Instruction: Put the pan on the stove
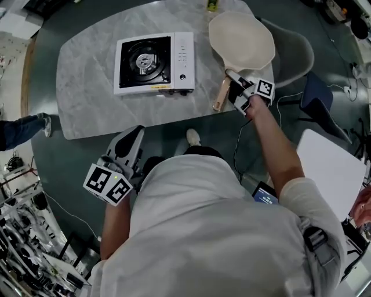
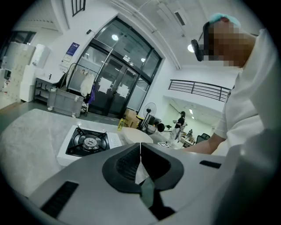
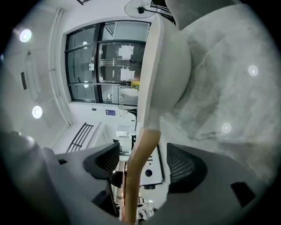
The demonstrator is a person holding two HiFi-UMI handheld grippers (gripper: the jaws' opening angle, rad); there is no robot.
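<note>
A cream pan (image 1: 240, 39) lies on the marble table's far right corner, its wooden handle (image 1: 221, 96) pointing toward me. My right gripper (image 1: 242, 93) is at the handle's end, open; in the right gripper view the handle (image 3: 140, 154) runs between the two pads with a gap on each side, and the pan (image 3: 169, 74) fills the view ahead. The white single-burner stove (image 1: 153, 62) sits left of the pan, nothing on its burner. My left gripper (image 1: 134, 132) hangs low by my body, off the table, jaws shut and holding nothing. The left gripper view looks over its shut jaws toward the stove (image 2: 88, 143).
The marble table (image 1: 93, 110) has bare surface left of and in front of the stove. A yellow bottle (image 1: 212, 4) stands at the far edge. A grey chair (image 1: 293, 52) is right of the pan, a white board (image 1: 330, 168) lower right. A person's leg (image 1: 23, 130) shows at the left.
</note>
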